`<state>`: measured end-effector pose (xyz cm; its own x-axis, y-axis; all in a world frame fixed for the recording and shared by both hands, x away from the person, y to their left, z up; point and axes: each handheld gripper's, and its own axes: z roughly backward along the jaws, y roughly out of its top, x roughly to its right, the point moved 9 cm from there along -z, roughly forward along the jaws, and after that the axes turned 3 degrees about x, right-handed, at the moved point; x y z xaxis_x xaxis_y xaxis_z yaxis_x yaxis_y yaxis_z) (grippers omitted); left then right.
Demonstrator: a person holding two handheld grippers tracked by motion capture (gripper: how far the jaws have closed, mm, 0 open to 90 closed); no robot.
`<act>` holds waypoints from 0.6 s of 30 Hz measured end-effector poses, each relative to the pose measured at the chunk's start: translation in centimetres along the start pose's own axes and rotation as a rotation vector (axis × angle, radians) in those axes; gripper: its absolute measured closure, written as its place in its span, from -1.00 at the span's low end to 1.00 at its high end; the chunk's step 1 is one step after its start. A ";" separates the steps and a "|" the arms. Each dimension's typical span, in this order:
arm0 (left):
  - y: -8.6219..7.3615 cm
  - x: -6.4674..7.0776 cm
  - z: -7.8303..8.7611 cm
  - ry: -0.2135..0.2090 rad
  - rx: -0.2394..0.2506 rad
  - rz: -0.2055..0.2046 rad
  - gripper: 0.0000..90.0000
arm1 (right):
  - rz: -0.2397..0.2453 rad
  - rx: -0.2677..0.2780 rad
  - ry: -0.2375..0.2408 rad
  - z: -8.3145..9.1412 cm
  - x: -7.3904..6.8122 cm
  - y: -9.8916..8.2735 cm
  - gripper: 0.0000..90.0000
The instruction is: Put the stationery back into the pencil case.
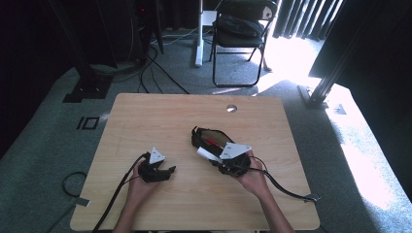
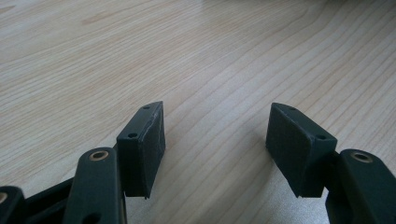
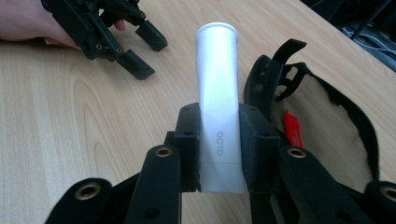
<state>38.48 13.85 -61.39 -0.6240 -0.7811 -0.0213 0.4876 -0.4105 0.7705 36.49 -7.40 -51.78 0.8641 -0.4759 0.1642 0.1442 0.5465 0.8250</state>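
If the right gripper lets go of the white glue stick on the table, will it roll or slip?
The glue stick looks round and smooth, so it would probably roll on the bare table. It seems stiff and light; the right gripper pinches it without deforming it.

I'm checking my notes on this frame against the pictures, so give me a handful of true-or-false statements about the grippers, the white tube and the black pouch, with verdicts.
1. The right gripper is shut on the white glue stick. True.
2. The left gripper holds a red pen. False: its jaws stand apart with bare table between them.
3. The black pouch lies open on the table beside the right gripper. True.
4. The glue stick is lying inside the pouch. False: it is clamped between the right gripper's pads, outside the pouch.
5. Something red shows inside the pouch. True.
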 end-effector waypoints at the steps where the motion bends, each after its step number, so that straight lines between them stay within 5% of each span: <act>1: 0.0 0.0 0.0 0.000 0.000 0.000 -0.16 | 0.000 0.002 -0.002 0.1 0.1 0.1 0.58; 18: 0.0 -0.1 0.0 0.001 -0.003 0.001 -0.16 | 0.012 0.042 -0.038 1.5 1.6 2.1 0.58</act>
<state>38.53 13.88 -61.38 -0.6231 -0.7819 -0.0205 0.4901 -0.4107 0.7688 37.49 -8.06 -48.93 0.8466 -0.4957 0.1939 0.1130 0.5234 0.8445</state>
